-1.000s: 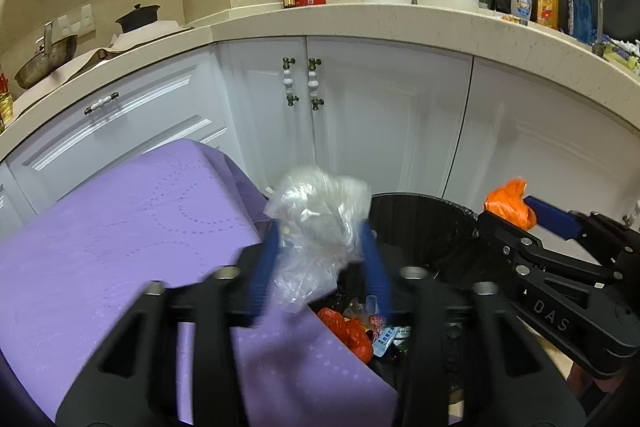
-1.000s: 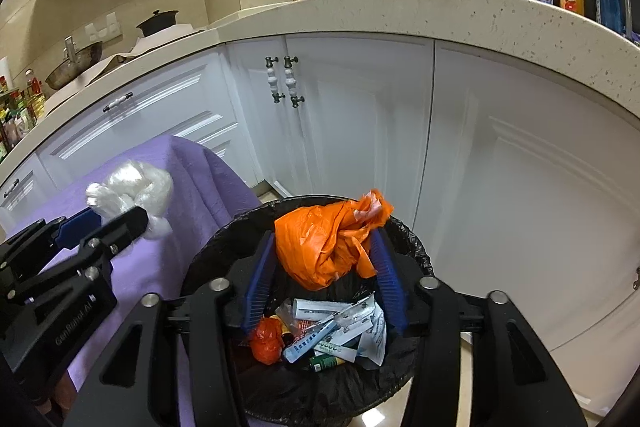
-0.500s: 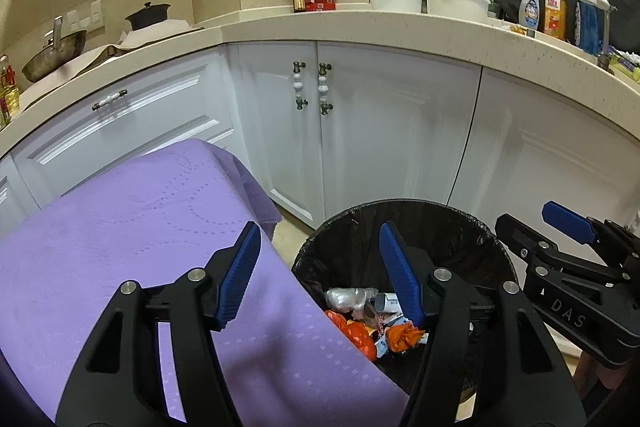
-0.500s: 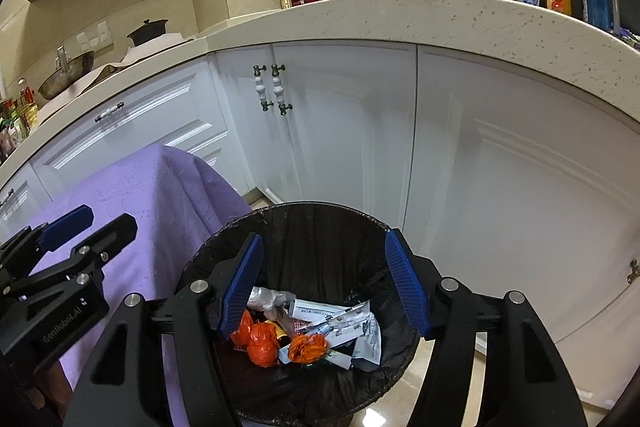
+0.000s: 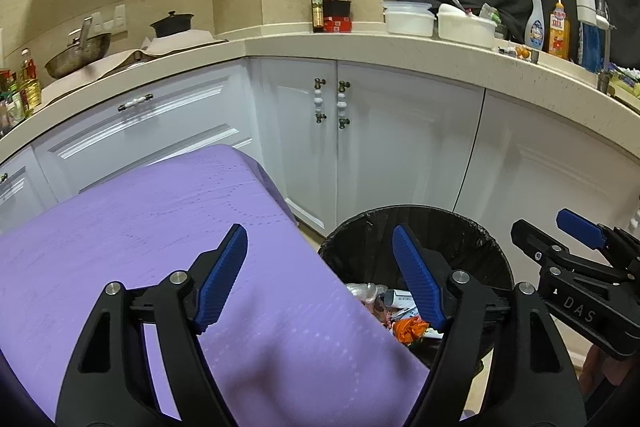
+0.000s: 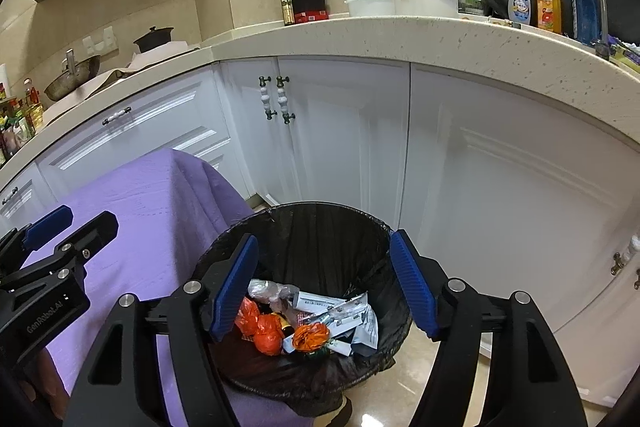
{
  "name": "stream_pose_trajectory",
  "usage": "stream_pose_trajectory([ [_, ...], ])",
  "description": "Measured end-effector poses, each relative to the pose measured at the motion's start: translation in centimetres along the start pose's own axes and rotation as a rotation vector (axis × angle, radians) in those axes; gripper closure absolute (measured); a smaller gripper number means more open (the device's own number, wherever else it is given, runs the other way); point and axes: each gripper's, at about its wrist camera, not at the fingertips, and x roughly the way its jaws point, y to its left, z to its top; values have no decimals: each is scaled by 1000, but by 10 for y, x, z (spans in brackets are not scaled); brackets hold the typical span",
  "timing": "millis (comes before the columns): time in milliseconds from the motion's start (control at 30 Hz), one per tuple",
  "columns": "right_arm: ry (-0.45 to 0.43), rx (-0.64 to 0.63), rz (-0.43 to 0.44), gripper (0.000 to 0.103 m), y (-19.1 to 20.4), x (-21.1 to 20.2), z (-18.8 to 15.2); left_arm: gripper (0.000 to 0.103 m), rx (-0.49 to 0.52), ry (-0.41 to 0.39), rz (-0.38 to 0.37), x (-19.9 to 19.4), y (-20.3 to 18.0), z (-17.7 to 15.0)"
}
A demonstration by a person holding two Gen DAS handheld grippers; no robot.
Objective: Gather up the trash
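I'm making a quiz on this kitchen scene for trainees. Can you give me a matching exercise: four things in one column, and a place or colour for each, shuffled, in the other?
Things:
1. trash bin
2. cloth
3. dark oil bottle
4. orange wrapper

Places or colours:
A. purple, draped beside the bin
B. lying inside the bin
C. lined with a black bag, on the floor before the white cabinets
D. upright on the counter by the wall

Pairs: 1-C, 2-A, 3-D, 4-B

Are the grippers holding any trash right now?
No. The left gripper and right gripper are both empty, jaws opening. The trash lies in the bin.
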Motion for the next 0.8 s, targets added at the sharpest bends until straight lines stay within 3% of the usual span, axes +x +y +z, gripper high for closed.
stream_pose_trajectory([
  [800, -56, -17, -20, 33, 7, -46, -11, 23, -8, -57, 12, -47, 10, -15],
])
